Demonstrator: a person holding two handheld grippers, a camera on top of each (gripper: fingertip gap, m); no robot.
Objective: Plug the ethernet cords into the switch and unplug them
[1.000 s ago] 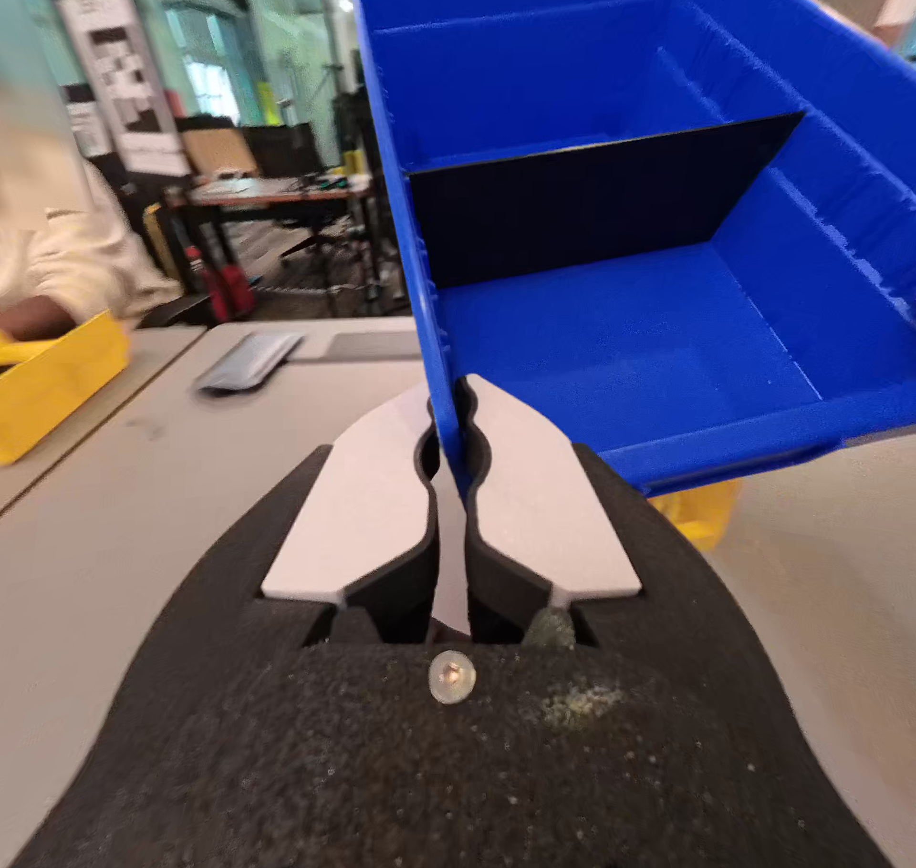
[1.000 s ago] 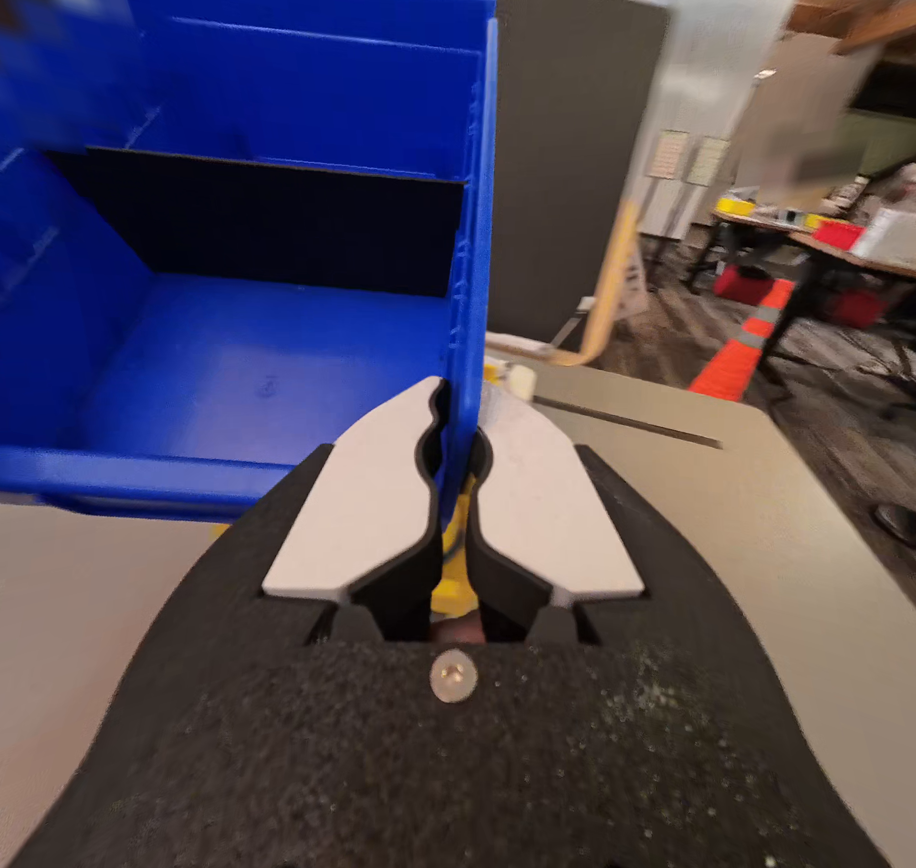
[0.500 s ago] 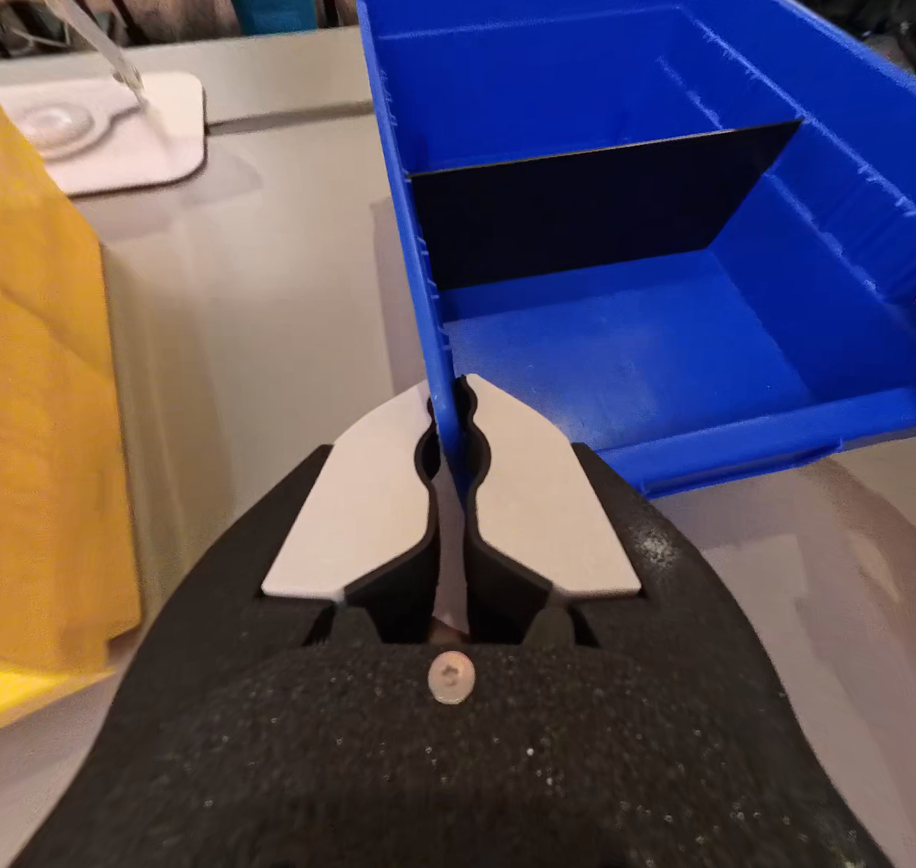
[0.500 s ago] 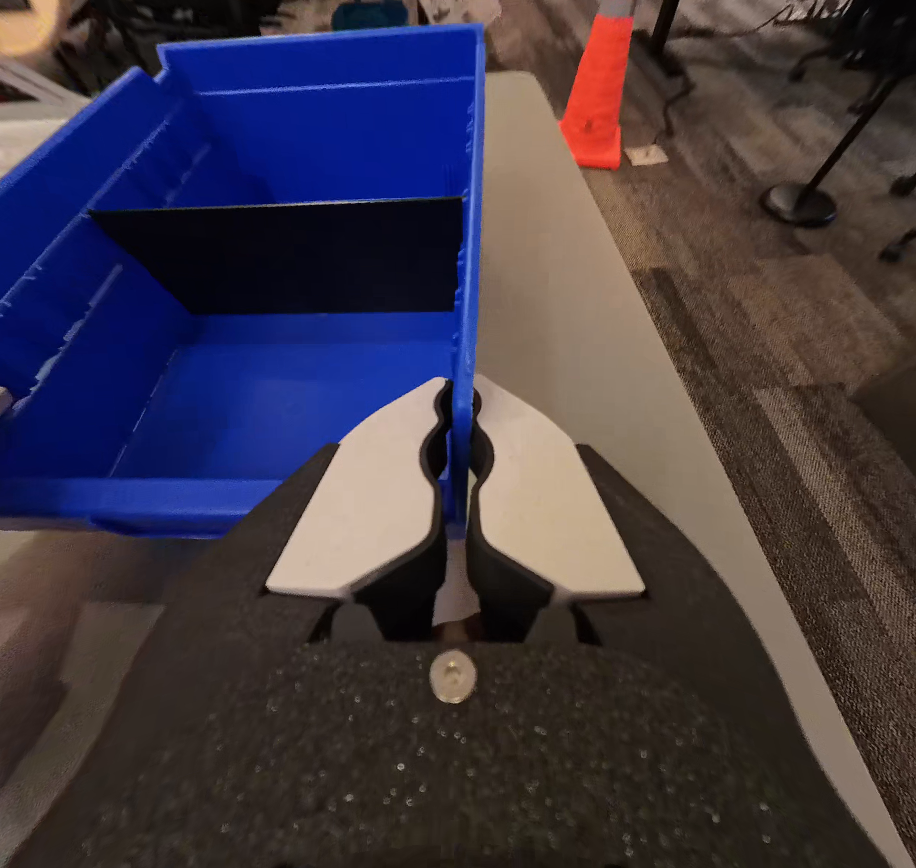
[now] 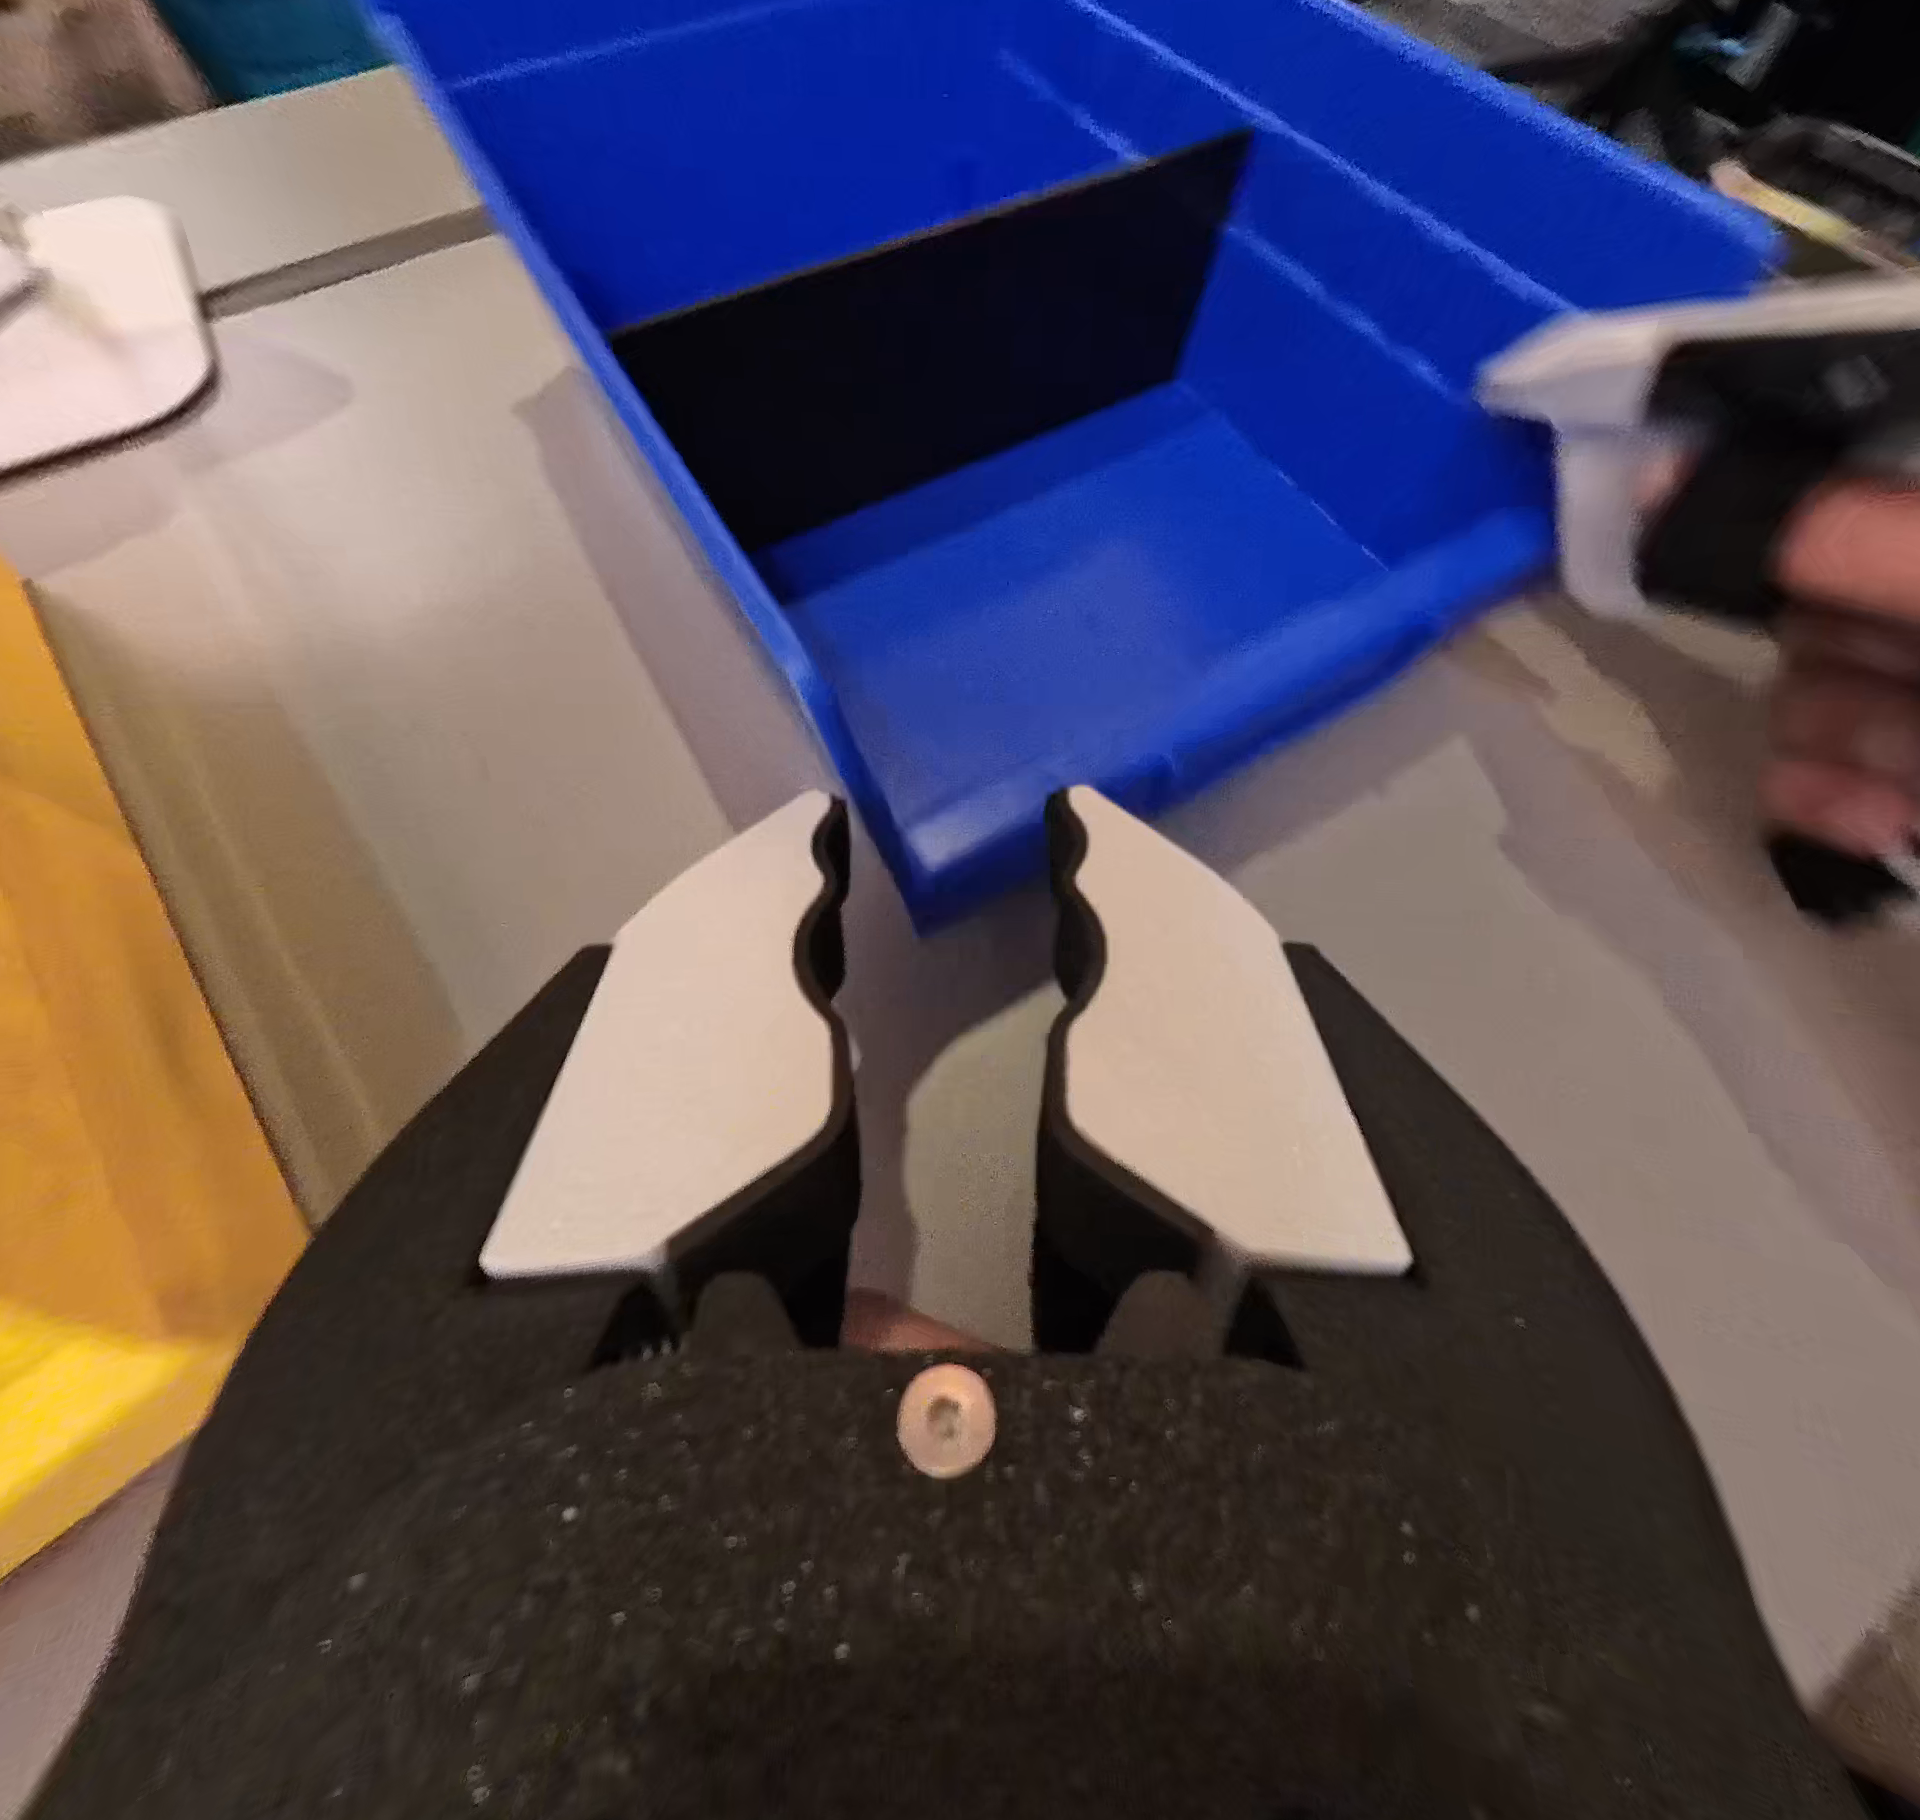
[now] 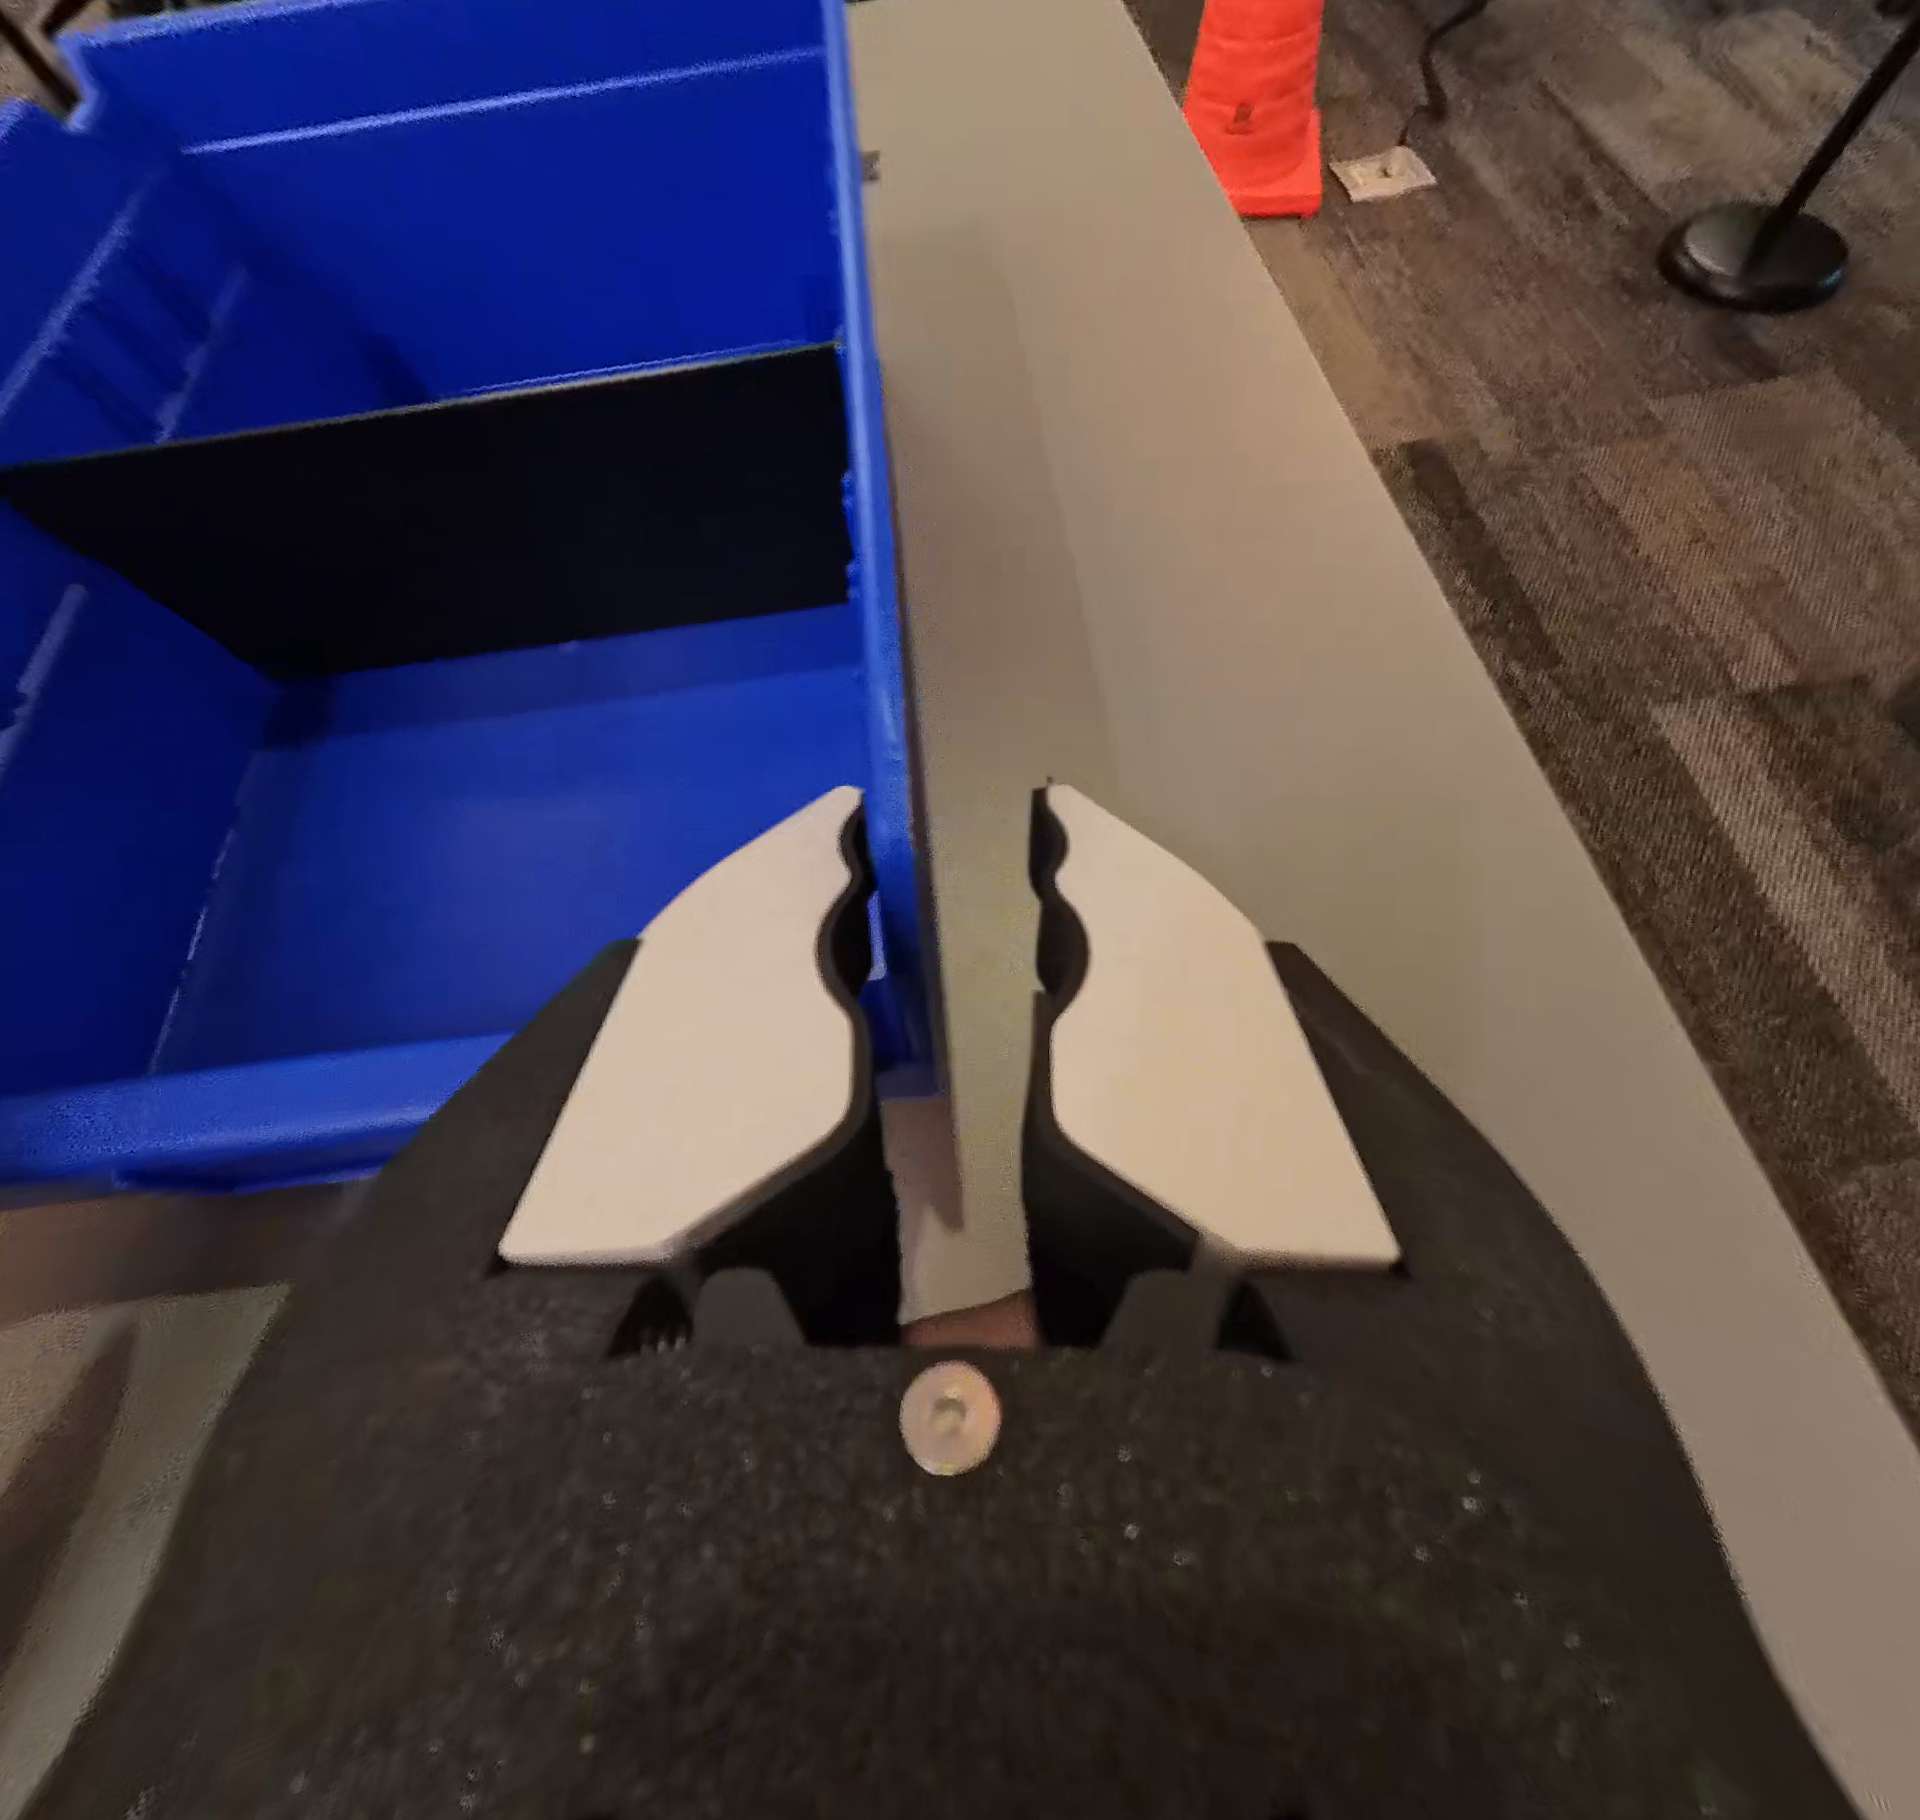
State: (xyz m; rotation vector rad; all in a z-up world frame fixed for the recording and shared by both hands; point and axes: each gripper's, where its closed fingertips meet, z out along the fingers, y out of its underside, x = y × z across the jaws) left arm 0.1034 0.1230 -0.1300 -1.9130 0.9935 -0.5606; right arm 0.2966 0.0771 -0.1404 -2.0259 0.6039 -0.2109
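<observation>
No ethernet cord or switch is in view. A blue bin [image 5: 727, 139] with a black divider [image 5: 914, 357] sits on the grey table [image 5: 416, 627]; both of its compartments look empty. My left gripper [image 5: 945, 802] is open and holds nothing, its fingertips astride the bin's near left corner. My right gripper [image 6: 948, 791] is open and holds nothing, with the right wall of the bin [image 6: 468, 243] and its divider [image 6: 468, 503] just inside its left finger. The right gripper also shows in the left wrist view [image 5: 1548, 461], at the bin's near right corner.
A yellow bin [image 5: 104, 939] stands close on the left. A white flat base [image 5: 94, 316] lies at the far left. The table's right edge [image 6: 1507, 835] drops to carpet, with an orange cone [image 6: 1262, 56] and a black stand base [image 6: 1756, 253]. A hand [image 5: 1849, 731] holds the right gripper. The tips of one gripper are about 20 cm away from the tips of the other.
Both grippers held the bin's side walls and lowered it to the table. Now both have opened and let go, and the left one has drawn back a little.
</observation>
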